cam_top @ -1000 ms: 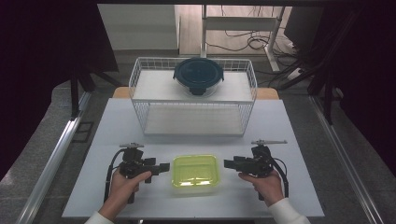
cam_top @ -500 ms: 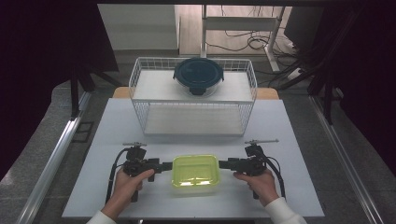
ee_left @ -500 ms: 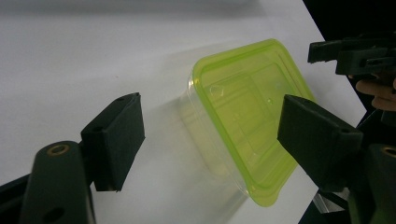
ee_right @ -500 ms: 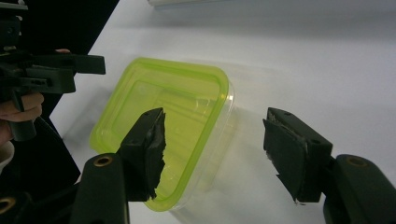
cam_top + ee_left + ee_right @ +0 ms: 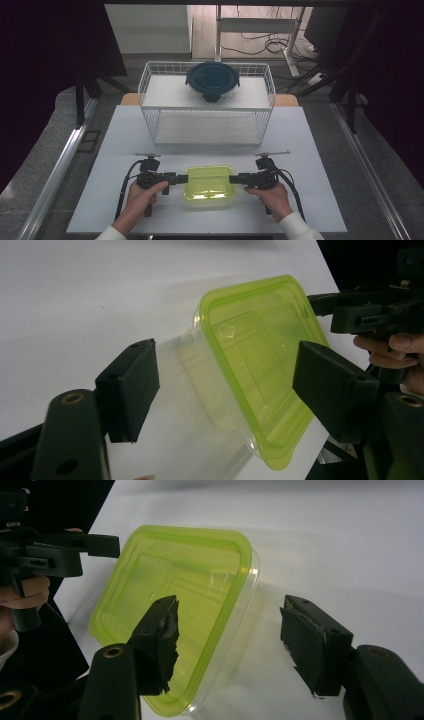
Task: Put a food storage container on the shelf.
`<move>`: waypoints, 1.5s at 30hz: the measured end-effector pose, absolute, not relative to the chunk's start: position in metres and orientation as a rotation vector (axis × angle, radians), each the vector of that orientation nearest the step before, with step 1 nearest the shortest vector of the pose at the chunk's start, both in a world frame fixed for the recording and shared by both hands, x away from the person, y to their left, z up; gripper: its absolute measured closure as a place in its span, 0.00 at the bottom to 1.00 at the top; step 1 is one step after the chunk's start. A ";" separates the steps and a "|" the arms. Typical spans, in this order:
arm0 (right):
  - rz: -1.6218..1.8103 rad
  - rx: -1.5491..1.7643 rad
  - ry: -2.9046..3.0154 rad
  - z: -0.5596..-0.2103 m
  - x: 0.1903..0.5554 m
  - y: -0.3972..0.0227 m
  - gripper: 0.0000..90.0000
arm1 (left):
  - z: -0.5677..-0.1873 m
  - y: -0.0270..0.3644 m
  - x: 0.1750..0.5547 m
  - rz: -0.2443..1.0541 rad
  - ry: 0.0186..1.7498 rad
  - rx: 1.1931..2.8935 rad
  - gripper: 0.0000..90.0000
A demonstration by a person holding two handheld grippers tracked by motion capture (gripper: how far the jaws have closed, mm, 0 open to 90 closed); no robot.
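A clear rectangular container with a yellow-green lid (image 5: 207,182) rests on the white table near its front edge. My left gripper (image 5: 181,178) lies level at the container's left end, which sits between its jaws. In the left gripper view (image 5: 227,365) the jaws have just been closing, and one pad (image 5: 127,390) still stands off the clear wall (image 5: 200,385). My right gripper (image 5: 234,178) straddles the right end. In the right gripper view (image 5: 230,615) one pad (image 5: 160,635) hangs over the lid (image 5: 175,580) and the other stands off the wall.
A white wire basket (image 5: 145,92) stands behind the container at mid-table. A round container with a dark blue lid (image 5: 212,80) sits on the basket's upper shelf. Bare white tabletop (image 5: 125,140) lies on both sides. A person's hands hold both grippers at the front edge.
Both grippers have slid inward from either side until their jaws reach around the ends of the yellow-green container. The container has stayed in place.
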State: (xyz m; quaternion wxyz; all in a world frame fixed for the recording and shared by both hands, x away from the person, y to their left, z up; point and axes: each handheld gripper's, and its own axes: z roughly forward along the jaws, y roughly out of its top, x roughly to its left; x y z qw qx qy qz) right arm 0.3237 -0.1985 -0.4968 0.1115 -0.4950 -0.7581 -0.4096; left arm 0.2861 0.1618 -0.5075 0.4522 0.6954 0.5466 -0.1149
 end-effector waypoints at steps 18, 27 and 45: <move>-1.154 -1.476 -2.163 -0.507 0.325 -0.193 0.51 | -0.521 0.159 0.289 -0.410 1.380 1.671 0.42; -1.153 -1.438 -2.099 -0.512 0.325 -0.191 0.65 | -0.523 0.150 0.288 -0.480 1.365 1.680 0.64; -1.196 -1.442 -2.126 -0.499 0.316 -0.194 0.86 | -0.511 0.155 0.281 -0.406 1.363 1.667 0.87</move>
